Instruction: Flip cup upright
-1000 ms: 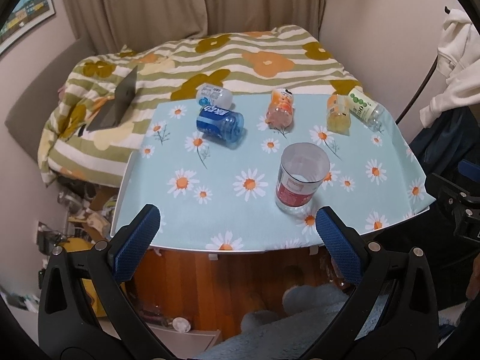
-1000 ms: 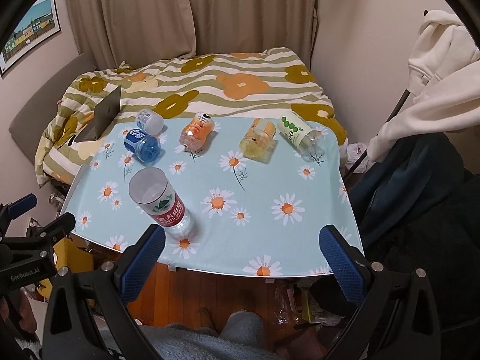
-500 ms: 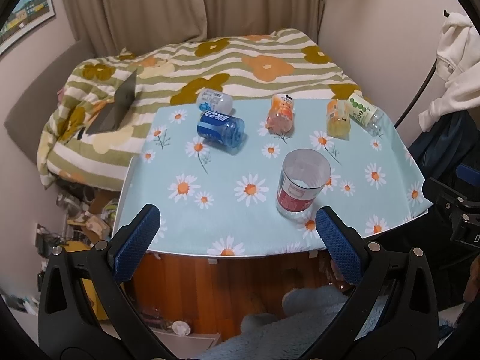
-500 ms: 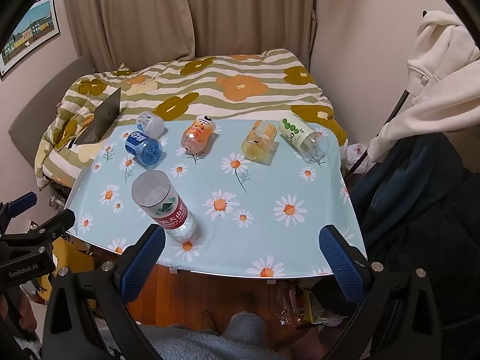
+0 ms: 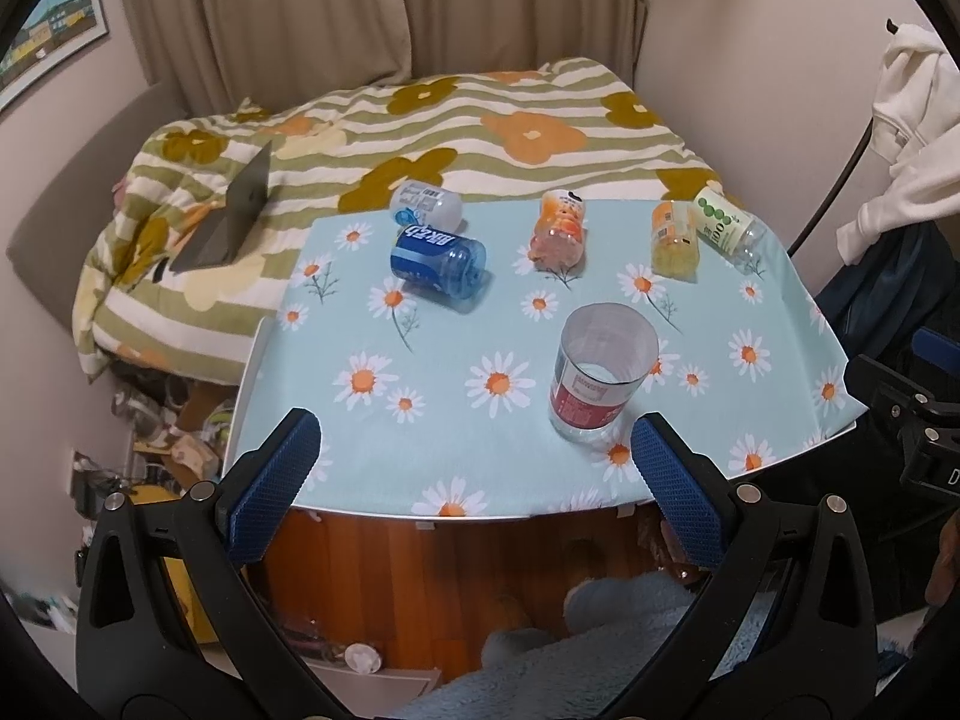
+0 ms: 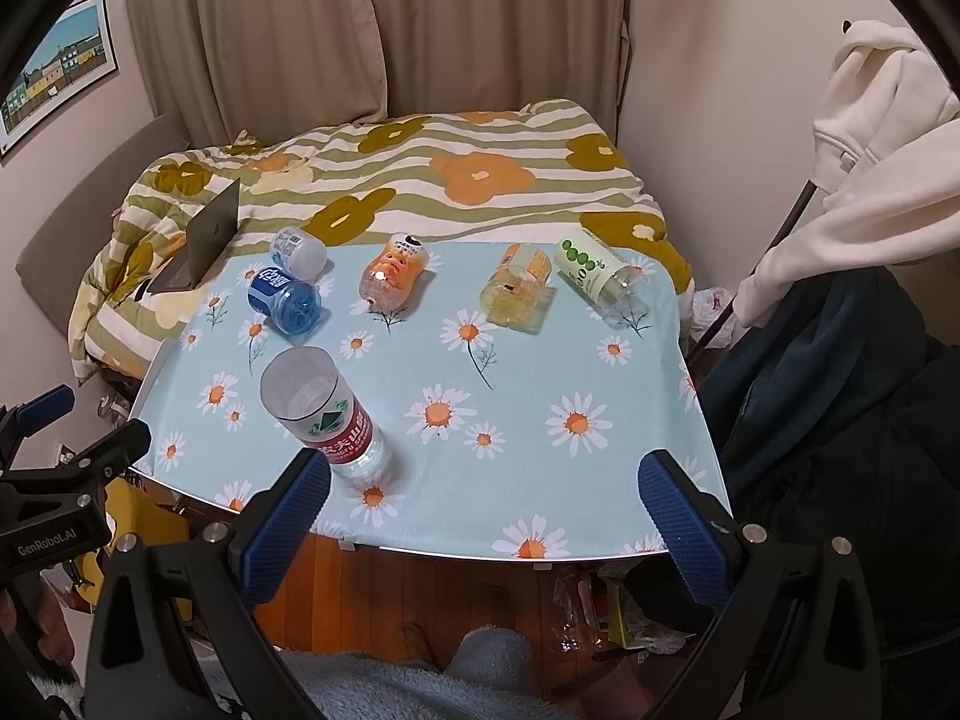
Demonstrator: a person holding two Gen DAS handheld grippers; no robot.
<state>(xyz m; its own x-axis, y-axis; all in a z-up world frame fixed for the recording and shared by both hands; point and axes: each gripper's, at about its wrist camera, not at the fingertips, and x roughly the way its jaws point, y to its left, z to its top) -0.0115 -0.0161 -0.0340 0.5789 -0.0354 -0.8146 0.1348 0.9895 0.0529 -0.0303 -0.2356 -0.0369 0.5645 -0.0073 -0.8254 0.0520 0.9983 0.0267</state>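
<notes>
A clear cup with a red label (image 5: 600, 378) stands upright, open end up, near the front edge of the daisy tablecloth table (image 5: 456, 360); it also shows in the right wrist view (image 6: 324, 414). Several other cut-bottle cups lie on their sides along the far edge: a blue one (image 5: 435, 261), a white one (image 5: 426, 204), an orange one (image 5: 558, 231), a yellow one (image 5: 675, 240) and a green-dotted one (image 5: 723, 222). My left gripper (image 5: 480, 480) is open and empty, held back over the table's front edge. My right gripper (image 6: 486, 504) is open and empty, also at the front edge.
A bed with a flowered striped quilt (image 5: 450, 120) lies behind the table, with a laptop (image 5: 234, 216) on it. Clothes hang at the right (image 6: 870, 138). Clutter covers the floor at the left (image 5: 168, 420). A fluffy blue fabric (image 5: 600, 648) is below the grippers.
Both grippers have drawn back slightly from the table, so the table looks a little farther. The upright red-label cup and the lying cups have not moved.
</notes>
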